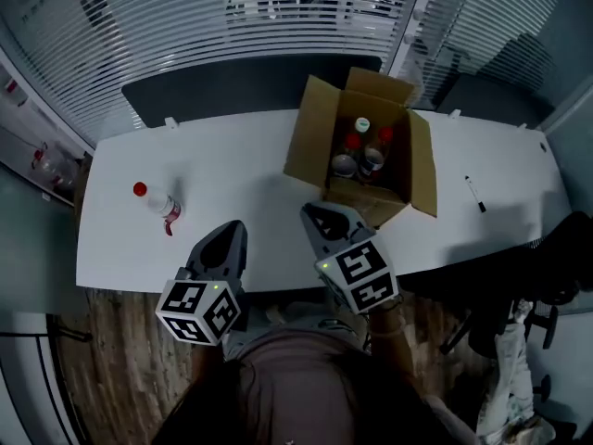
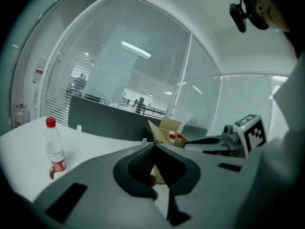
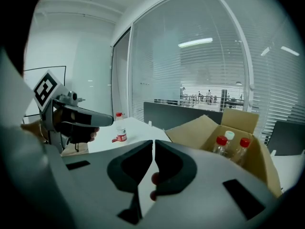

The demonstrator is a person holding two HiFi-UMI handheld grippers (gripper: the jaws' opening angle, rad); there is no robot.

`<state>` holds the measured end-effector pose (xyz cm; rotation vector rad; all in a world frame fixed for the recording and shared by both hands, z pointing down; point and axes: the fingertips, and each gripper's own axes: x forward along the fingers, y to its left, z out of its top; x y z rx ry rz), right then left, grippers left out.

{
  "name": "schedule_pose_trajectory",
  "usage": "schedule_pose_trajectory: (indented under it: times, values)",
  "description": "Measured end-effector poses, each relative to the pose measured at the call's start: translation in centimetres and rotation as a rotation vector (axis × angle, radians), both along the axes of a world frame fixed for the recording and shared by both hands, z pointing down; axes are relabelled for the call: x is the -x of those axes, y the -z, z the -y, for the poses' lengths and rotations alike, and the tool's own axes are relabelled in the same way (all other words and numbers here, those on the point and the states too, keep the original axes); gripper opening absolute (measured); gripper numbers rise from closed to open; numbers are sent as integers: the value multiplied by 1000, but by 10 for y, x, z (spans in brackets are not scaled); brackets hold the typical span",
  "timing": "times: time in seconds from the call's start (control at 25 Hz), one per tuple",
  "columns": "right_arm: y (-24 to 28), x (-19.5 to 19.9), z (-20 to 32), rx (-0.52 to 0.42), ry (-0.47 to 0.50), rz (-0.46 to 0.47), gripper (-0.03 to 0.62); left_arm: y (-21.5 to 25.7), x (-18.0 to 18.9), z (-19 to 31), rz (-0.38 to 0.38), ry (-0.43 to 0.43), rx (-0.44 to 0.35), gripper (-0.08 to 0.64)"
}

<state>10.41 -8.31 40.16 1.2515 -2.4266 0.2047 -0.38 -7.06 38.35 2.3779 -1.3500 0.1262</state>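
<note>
1. Both tools are empty. The left gripper (image 2: 153, 149) has its jaws pressed together with nothing between them. The right gripper (image 3: 153, 144) is the same, tips meeting.
2. The cardboard box (image 1: 310, 128) sits just ahead of the right gripper (image 1: 310, 209). Its flaps stand open and the red-capped bottles (image 1: 361, 151) are upright inside.
3. The lone bottle (image 1: 159, 202) stands ahead and to the left of the left gripper (image 1: 236, 225), well apart from it.
4. My read is that neither tool can take anything as it stands, so the jaws would have to part before closing in. The lone bottle looks tall and narrow. A square grip on its body below the cap should keep it from tipping.
5. Inside the box the bottles crowd together. A straight drop from above onto one neck looks safer than a slanted entry.
6. Watch the edges. The near edge of the table (image 1: 232, 156) lies right beneath both tools, and the box's near flap rises close in front of the right gripper's tips.
7. There is open room on the bare white top ahead of the left gripper, running out to the lone bottle. A pen (image 1: 474, 194) lies far off to the right gripper's right. A dark partition (image 1: 232, 86) closes the far side.
</note>
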Motion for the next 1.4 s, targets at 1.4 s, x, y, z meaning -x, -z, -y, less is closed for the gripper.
schedule_pose_trajectory:
  times: [1.4]
  values:
    - [23, -116, 14, -65, -413, 183, 37, 4, -88, 46, 40, -318, 32, 8]
